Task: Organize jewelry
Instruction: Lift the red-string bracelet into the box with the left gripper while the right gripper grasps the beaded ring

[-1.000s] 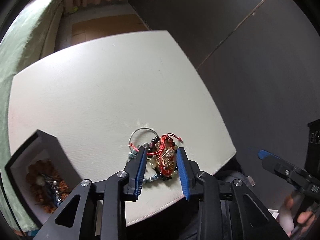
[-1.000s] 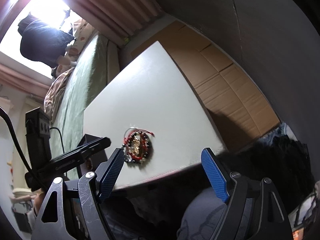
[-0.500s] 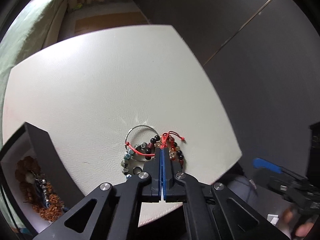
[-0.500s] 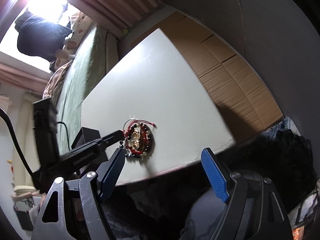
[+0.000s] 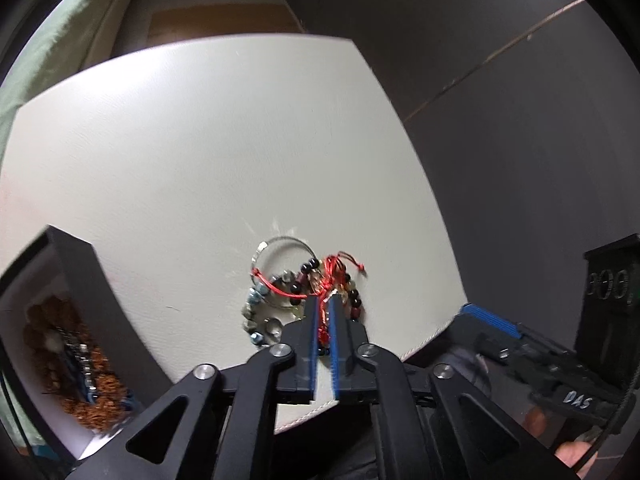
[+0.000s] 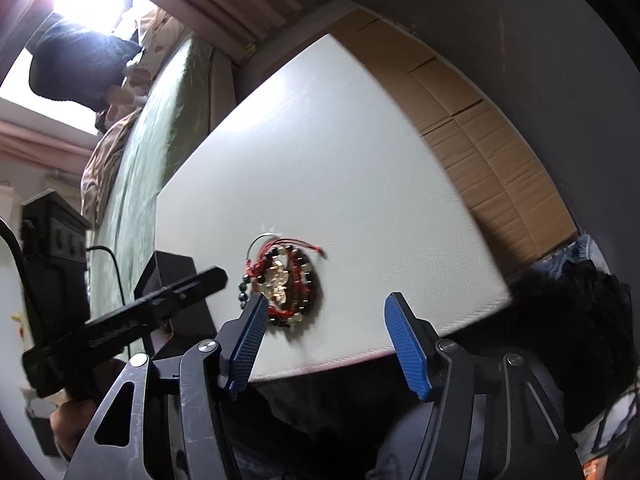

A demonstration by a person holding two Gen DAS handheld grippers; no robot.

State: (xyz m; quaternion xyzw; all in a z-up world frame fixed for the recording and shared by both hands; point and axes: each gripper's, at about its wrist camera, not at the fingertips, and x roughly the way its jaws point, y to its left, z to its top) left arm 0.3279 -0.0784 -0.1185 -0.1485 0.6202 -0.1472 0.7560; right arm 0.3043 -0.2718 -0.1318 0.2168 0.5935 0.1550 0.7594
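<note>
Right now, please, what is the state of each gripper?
Left gripper: closed on the red-cord bead bracelet, which lies on the white table.
Right gripper: open, holding nothing.

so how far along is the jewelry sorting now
Done: brown beaded pieces already lie in the open black box. In hand: the left gripper is nearly closed on the red-corded dark bead bracelet, which lies on the white table. Left: the thin silver hoop and grey bead strand. The right gripper hangs open.

Red-cord beaded bracelet [image 5: 320, 280] heaped on white pad, near edge.
</note>
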